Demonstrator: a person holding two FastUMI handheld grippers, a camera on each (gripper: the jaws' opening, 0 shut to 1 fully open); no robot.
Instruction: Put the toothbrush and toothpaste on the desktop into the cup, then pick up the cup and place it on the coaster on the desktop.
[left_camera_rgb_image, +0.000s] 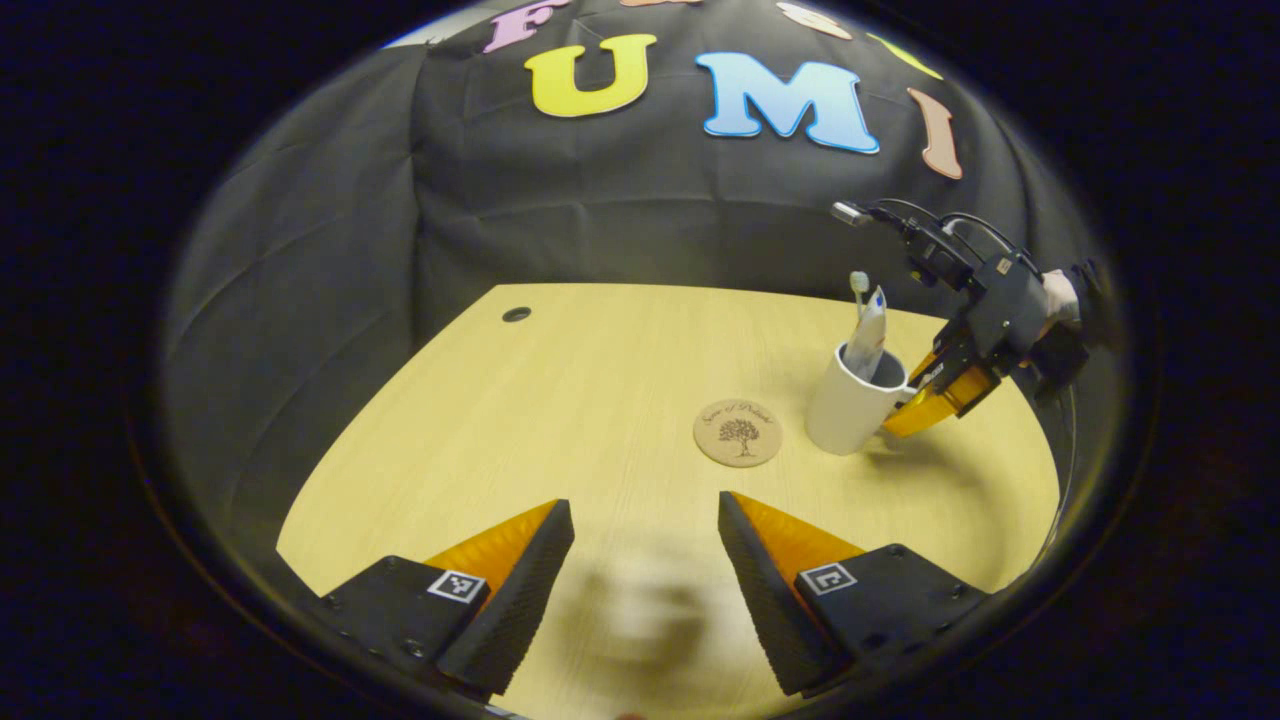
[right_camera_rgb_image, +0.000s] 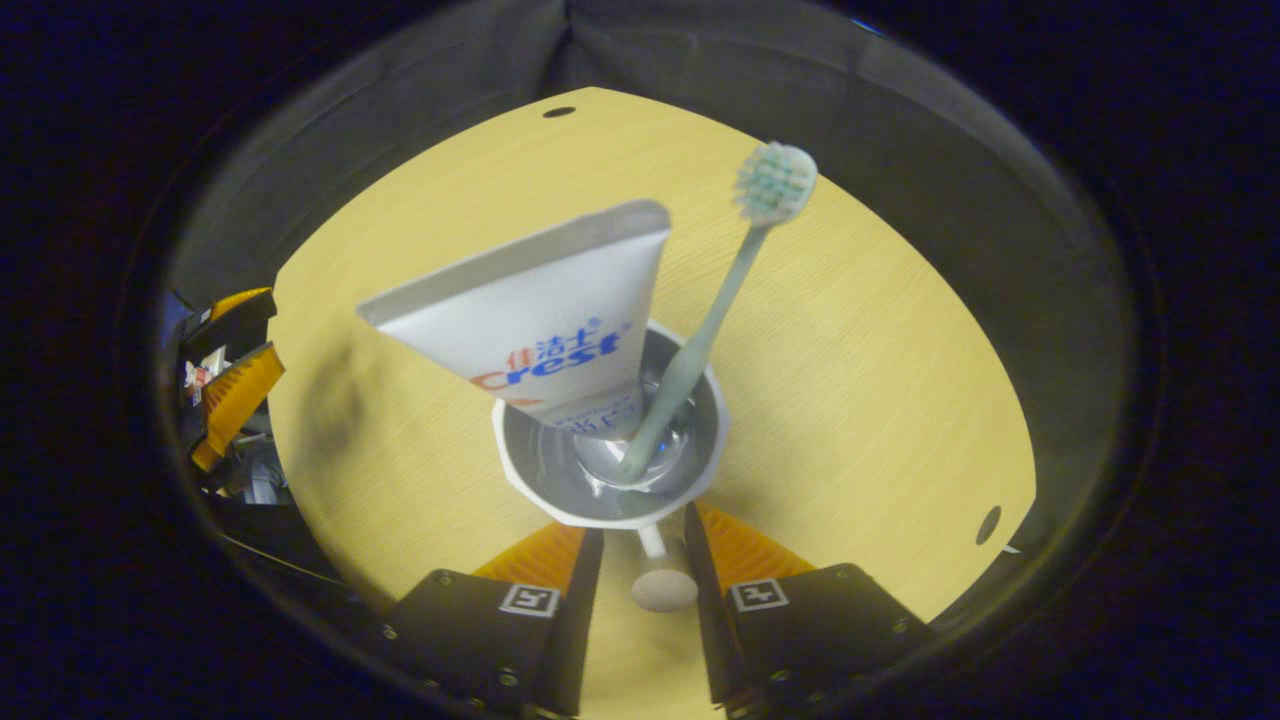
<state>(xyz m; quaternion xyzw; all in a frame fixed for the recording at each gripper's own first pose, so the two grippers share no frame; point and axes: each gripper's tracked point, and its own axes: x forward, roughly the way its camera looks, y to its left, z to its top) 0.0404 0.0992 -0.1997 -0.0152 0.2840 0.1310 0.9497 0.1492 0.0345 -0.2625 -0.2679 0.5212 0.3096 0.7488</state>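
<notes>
A white cup (right_camera_rgb_image: 560, 505) stands on the wooden desktop (right_camera_rgb_image: 880, 380) with the toothpaste tube (right_camera_rgb_image: 540, 320) and the pale green toothbrush (right_camera_rgb_image: 715, 300) standing in it, both leaning out over the rim. In the right gripper view the cup's handle (right_camera_rgb_image: 655, 560) lies between the fingers of my right gripper (right_camera_rgb_image: 645, 540), with a slim gap showing on each side. In the left gripper view the cup (left_camera_rgb_image: 848, 405) stands just right of the round cork coaster (left_camera_rgb_image: 738, 432), with the right gripper (left_camera_rgb_image: 925, 400) at its handle side. My left gripper (left_camera_rgb_image: 645, 525) hangs open over the near desktop, nothing between its fingers.
A hand (left_camera_rgb_image: 1058, 298) holds the right gripper at the desk's right side. A small dark hole (left_camera_rgb_image: 516, 314) sits in the far left of the desktop (left_camera_rgb_image: 560, 400). Black cloth backs the desk.
</notes>
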